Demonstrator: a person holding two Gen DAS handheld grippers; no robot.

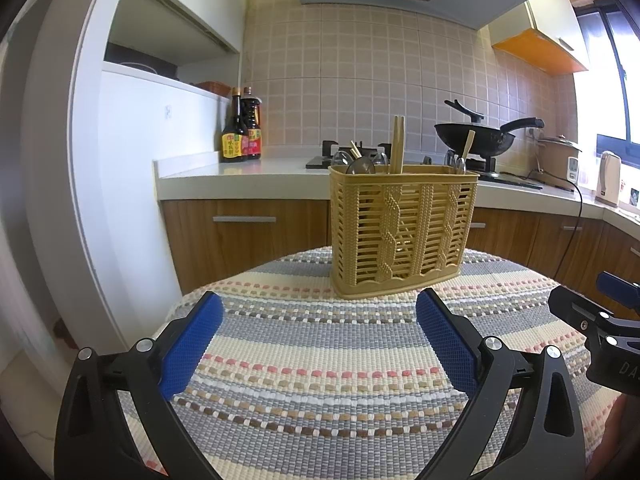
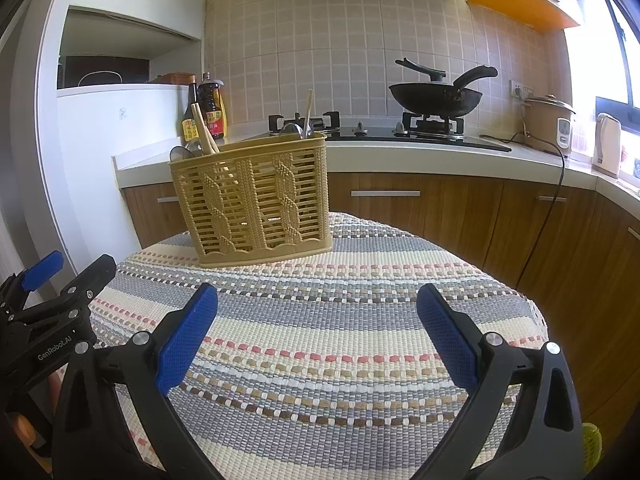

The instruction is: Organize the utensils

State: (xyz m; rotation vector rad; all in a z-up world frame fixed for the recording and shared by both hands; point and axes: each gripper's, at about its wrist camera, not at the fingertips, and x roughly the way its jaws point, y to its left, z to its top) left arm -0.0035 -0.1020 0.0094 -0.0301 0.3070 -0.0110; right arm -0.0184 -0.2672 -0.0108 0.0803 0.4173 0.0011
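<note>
A tan woven-look plastic utensil basket stands upright at the far edge of a round table with a striped woven cloth. It holds wooden chopsticks and spoons, upright in its compartments. The basket also shows in the right wrist view, with chopsticks and spoons. My left gripper is open and empty, low over the cloth in front of the basket. My right gripper is open and empty, beside the left one, also short of the basket.
The other gripper shows at the frame edge in each view: the right one, the left one. Behind the table runs a kitchen counter with sauce bottles, a stove with a black wok, a rice cooker and a kettle.
</note>
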